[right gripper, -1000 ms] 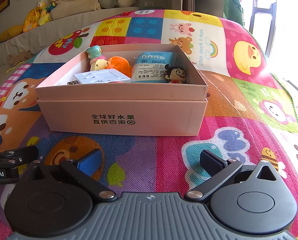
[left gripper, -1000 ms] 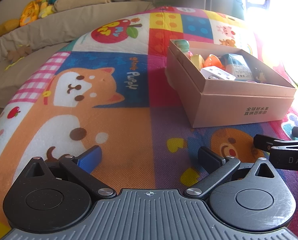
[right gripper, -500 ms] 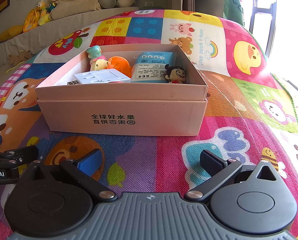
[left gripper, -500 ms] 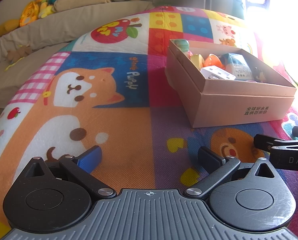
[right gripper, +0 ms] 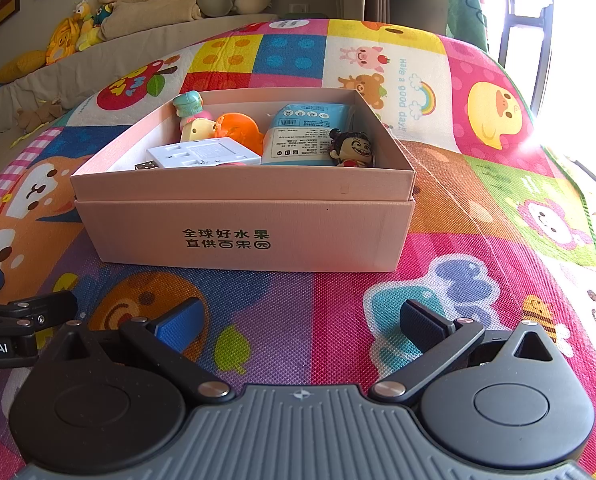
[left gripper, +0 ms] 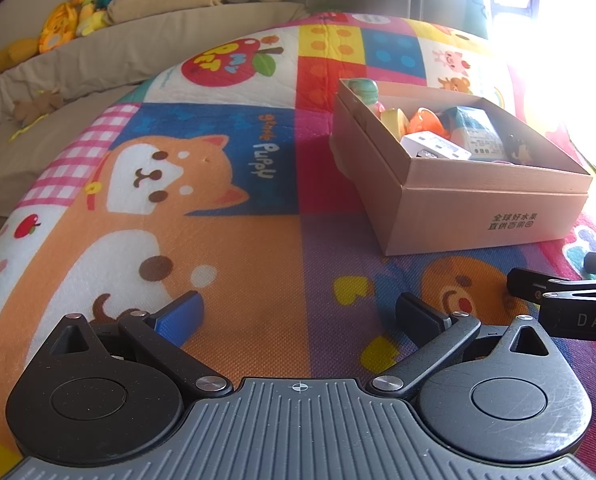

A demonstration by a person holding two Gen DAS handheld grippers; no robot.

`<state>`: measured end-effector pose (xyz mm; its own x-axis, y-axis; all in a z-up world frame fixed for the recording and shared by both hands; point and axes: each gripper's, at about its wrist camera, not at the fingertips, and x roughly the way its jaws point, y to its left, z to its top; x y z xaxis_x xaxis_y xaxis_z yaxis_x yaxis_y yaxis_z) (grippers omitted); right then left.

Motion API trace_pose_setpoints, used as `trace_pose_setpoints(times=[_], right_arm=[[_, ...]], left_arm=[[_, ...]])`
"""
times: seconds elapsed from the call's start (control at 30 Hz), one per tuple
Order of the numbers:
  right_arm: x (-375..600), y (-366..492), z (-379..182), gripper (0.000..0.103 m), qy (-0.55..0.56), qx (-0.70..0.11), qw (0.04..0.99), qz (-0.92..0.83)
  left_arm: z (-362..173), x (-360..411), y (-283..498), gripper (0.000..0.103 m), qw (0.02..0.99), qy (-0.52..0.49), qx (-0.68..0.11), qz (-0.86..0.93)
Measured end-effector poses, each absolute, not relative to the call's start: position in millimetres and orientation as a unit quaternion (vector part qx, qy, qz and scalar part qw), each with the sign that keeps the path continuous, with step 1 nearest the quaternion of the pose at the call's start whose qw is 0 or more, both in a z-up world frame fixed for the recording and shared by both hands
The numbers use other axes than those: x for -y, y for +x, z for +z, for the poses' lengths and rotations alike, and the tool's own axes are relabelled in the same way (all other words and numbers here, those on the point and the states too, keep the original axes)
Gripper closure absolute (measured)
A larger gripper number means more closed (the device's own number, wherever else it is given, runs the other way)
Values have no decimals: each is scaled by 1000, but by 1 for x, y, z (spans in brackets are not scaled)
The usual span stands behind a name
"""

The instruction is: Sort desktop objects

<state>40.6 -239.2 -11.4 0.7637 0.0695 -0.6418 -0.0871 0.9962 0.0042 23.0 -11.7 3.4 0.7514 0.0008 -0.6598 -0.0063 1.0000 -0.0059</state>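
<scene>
Hovering low over the mat (left gripper: 257, 272) — left tool (left gripper: 298, 316), right tool (right gripper: 302, 320) — both wide open, empty.

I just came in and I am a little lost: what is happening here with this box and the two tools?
A person holds two claws low over a colourful play mat. Both the left claw and the right claw are open and hold nothing. The pink cardboard box stands in front of the right claw, with toy figures, a tissue pack and a white block inside. Nothing is being gripped at this moment.
</scene>
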Motion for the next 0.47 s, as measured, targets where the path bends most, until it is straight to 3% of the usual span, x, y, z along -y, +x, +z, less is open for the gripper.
trace_pose_setpoints(times=[0.47], right_arm=[[241, 40, -11, 0, -13, -341, 939, 43]], left_arm=[[4, 12, 24, 0, 933, -6, -359, -4]])
